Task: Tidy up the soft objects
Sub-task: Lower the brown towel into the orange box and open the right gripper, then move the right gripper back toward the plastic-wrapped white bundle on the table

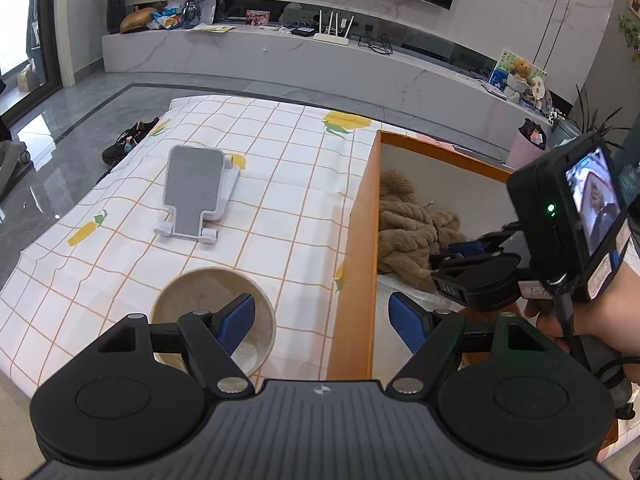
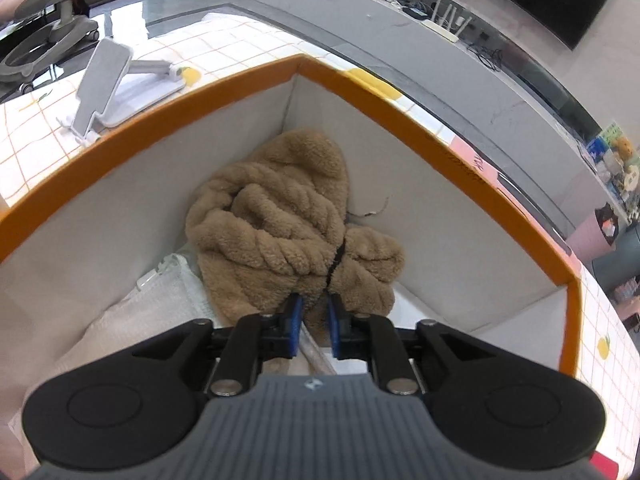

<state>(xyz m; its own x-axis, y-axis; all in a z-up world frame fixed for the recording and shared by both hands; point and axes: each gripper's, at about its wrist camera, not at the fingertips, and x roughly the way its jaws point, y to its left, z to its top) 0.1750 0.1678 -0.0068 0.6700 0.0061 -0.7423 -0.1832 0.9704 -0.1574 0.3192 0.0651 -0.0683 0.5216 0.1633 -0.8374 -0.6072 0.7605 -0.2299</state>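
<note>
A brown plush item (image 2: 280, 220) lies bunched in the far corner of an orange-rimmed box (image 2: 400, 96) with white inner walls. Beside it at the lower left lies a white knitted cloth (image 2: 160, 292). My right gripper (image 2: 314, 312) reaches down into the box. Its blue pads (image 2: 296, 314) stand a narrow gap apart, open, with a fold of the plush's near edge between them. The left wrist view shows the plush (image 1: 408, 220) inside the box (image 1: 360, 240) and the right gripper (image 1: 440, 262) above it. My left gripper (image 1: 324, 320) is wide open and empty, straddling the box's near wall.
A beige bowl (image 1: 212, 312) sits under the left gripper's left finger on the checked tablecloth (image 1: 280, 168). A grey-and-white phone stand (image 1: 196, 196) lies farther back. Shoes (image 1: 128, 140) lie on the floor, with a TV bench (image 1: 280, 52) behind and an office chair (image 2: 40, 32) to the left.
</note>
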